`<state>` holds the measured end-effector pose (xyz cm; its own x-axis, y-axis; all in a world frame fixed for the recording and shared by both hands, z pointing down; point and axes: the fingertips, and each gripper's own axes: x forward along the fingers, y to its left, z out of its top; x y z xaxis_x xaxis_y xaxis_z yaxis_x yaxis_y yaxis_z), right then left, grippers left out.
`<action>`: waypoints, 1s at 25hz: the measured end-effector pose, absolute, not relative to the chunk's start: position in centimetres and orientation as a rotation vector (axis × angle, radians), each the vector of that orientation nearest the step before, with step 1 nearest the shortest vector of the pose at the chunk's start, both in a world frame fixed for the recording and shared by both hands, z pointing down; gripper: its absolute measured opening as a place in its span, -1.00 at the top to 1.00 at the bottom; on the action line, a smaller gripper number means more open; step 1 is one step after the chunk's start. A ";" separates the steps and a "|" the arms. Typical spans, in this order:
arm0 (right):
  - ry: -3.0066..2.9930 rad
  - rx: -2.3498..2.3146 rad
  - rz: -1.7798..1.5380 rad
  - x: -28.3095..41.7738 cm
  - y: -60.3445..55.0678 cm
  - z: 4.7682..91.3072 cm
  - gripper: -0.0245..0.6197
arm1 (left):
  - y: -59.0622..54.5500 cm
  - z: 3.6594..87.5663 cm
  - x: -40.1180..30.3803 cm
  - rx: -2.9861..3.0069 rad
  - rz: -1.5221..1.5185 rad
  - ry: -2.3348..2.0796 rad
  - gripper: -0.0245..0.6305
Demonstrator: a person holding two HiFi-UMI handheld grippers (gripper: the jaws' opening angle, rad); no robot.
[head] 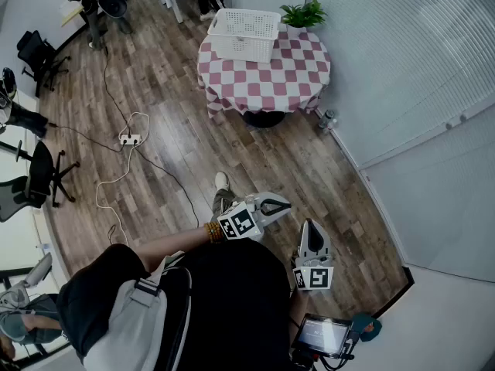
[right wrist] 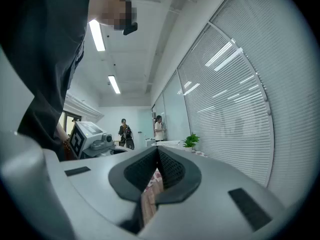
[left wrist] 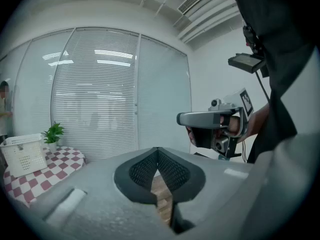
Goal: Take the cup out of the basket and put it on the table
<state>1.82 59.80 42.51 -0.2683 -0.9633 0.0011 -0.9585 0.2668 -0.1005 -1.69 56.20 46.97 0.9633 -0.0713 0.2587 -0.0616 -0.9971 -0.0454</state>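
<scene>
You stand on a wooden floor [head: 178, 145], well apart from a round desk [head: 263, 99] draped in a red and white checked cloth [head: 309, 64]. A white slatted basket [head: 246, 33] sits on the desk, toward its left side in the head view. A small potted plant [head: 303, 14] stands just beside the basket. No cup shows in any view. The basket's walls hide its inside, so the cup is most likely in there, and the task looks not yet begun.

The step in hand is the approach. Walk up until the basket is within easy reach. Tilt one hand-held gripper down over the basket's open top, so its camera shows the cup before you reach in. Open the jaws wide ahead of lowering, take the cup by its wall or rim, and lift straight up to clear the basket's edge. Choose a bare patch of cloth away from the plant for setting it down.

The left hand-held gripper [head: 280, 205] is close in front of your body, angled slightly downward. Its jaws are clenched together with nothing between them. The right hand-held gripper [head: 312, 227] is just beside it, held level, its jaws likewise pressed together and empty. Neither touches anything.
</scene>
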 end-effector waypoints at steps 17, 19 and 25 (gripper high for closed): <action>2.550 -1.742 -0.311 -1.6 55.3 45.4 0.90 | 51.4 46.9 -6.0 -3.075 -0.415 0.348 0.91; 2.584 -1.703 -0.307 -2.4 54.0 45.1 0.90 | 50.5 46.7 -6.9 -3.076 -0.408 0.396 0.91; 2.669 -1.612 -0.384 -4.7 49.8 45.6 0.90 | 47.3 46.7 -9.7 -3.073 -0.419 0.549 0.91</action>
<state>-4.72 49.76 45.57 -0.4734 -0.8718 0.1257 -0.8719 0.4435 -0.2076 -9.66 47.32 46.73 0.9040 -0.3387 0.2610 -0.3409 -0.9393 -0.0382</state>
